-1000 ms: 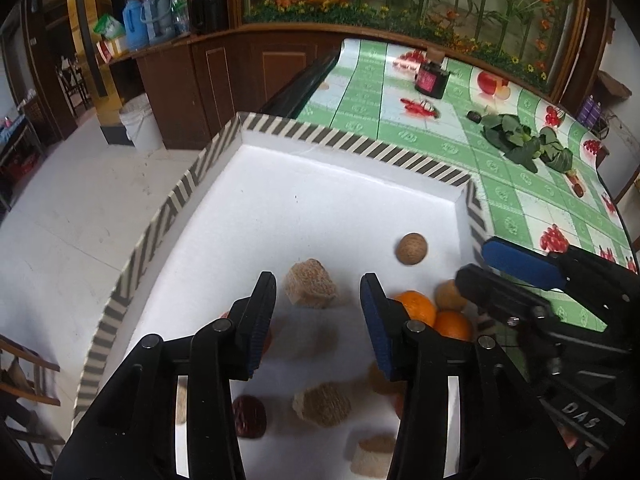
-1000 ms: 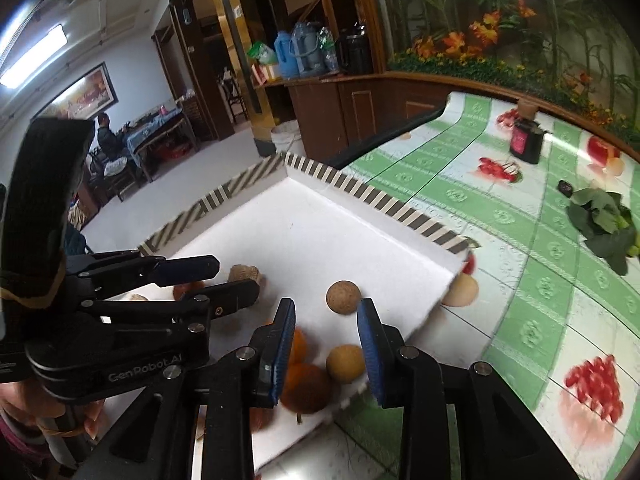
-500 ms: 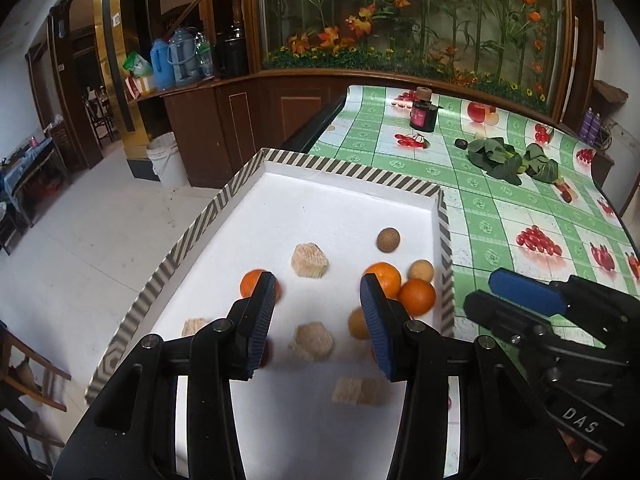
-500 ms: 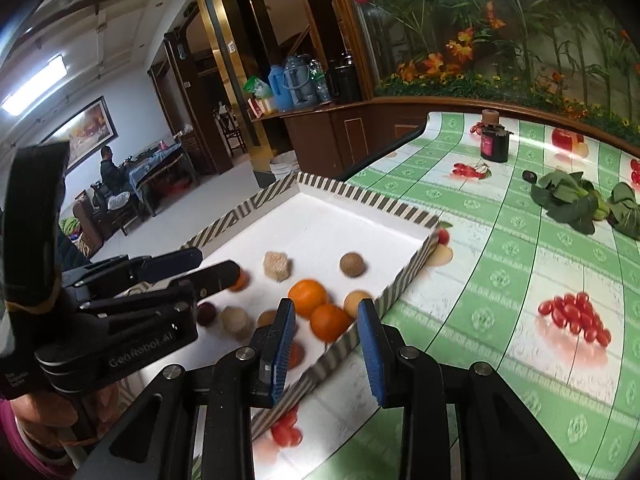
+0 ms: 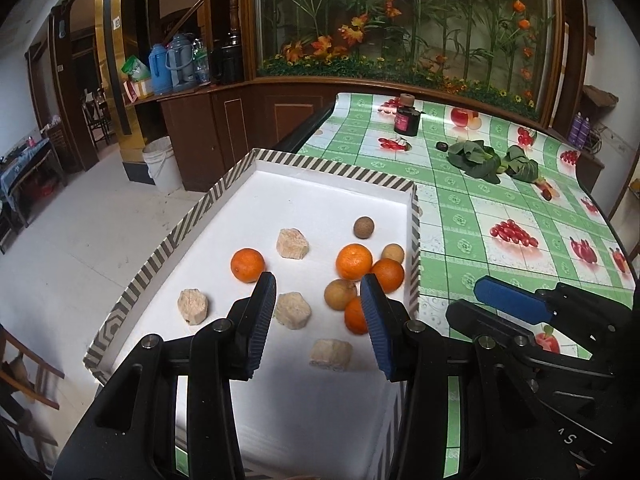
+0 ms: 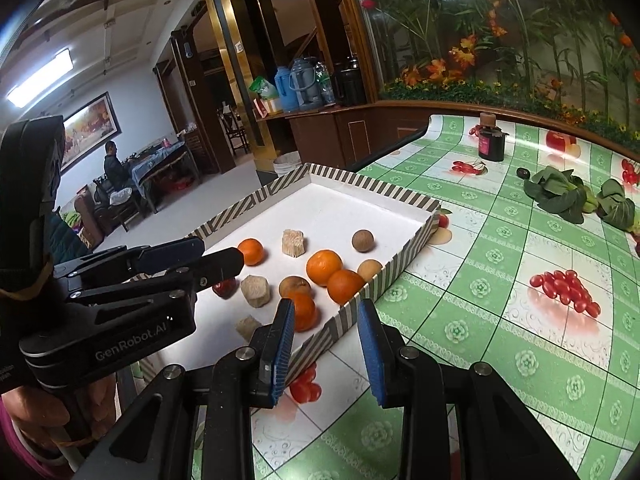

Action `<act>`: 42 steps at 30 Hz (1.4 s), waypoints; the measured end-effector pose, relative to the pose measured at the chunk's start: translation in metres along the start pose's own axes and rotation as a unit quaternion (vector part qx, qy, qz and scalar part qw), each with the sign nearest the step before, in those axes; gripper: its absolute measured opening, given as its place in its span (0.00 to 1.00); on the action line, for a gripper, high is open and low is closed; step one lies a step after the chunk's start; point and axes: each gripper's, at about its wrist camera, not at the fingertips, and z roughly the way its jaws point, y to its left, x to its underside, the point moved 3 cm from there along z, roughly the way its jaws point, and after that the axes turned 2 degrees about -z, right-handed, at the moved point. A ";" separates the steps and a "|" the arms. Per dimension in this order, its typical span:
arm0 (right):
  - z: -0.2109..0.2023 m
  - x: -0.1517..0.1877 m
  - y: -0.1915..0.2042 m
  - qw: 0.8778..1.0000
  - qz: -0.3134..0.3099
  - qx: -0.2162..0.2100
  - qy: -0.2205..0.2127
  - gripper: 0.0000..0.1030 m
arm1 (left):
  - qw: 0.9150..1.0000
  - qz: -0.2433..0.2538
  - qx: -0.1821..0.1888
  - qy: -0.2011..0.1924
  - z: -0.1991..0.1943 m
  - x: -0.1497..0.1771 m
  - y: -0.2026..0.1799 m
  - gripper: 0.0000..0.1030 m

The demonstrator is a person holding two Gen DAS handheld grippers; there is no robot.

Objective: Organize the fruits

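A white tray with a striped rim (image 5: 344,167) (image 6: 404,258) holds several oranges (image 5: 354,262) (image 6: 324,267), brown round fruits (image 5: 364,227) (image 6: 363,241), pale cut chunks (image 5: 293,243) (image 6: 294,243) and a small red fruit (image 6: 224,288). My left gripper (image 5: 318,320) is open and empty, raised over the tray's near end; it also shows in the right wrist view (image 6: 196,260). My right gripper (image 6: 324,344) is open and empty, above the tablecloth just outside the tray's right rim; it also shows in the left wrist view (image 5: 500,308).
The tray sits at the left edge of a green checked tablecloth (image 5: 500,208) (image 6: 520,320). A dark jar (image 5: 406,118) (image 6: 491,142) and leafy greens (image 5: 480,160) (image 6: 564,194) lie farther back. The floor (image 5: 80,240) drops off left of the tray.
Both grippers have pulled back and risen away from the tray, so more of the tray and table shows. Both stay open and empty. The fruits have not moved.
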 end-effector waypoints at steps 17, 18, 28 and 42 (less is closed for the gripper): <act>-0.005 0.005 -0.006 1.000 0.016 0.003 0.003 0.30 | 1.000 0.000 0.008 0.007 0.002 0.003 -0.007 0.42; -0.005 0.004 -0.006 1.000 0.015 0.003 0.003 0.30 | 1.000 -0.001 0.008 0.007 0.002 0.003 -0.007 0.42; -0.001 0.005 -0.006 1.000 0.016 0.002 0.009 0.30 | 1.000 -0.004 0.005 0.012 0.006 0.004 -0.004 0.42; 0.008 0.005 -0.005 1.000 0.014 0.003 0.018 0.30 | 1.000 -0.010 0.003 0.018 0.011 0.005 0.000 0.42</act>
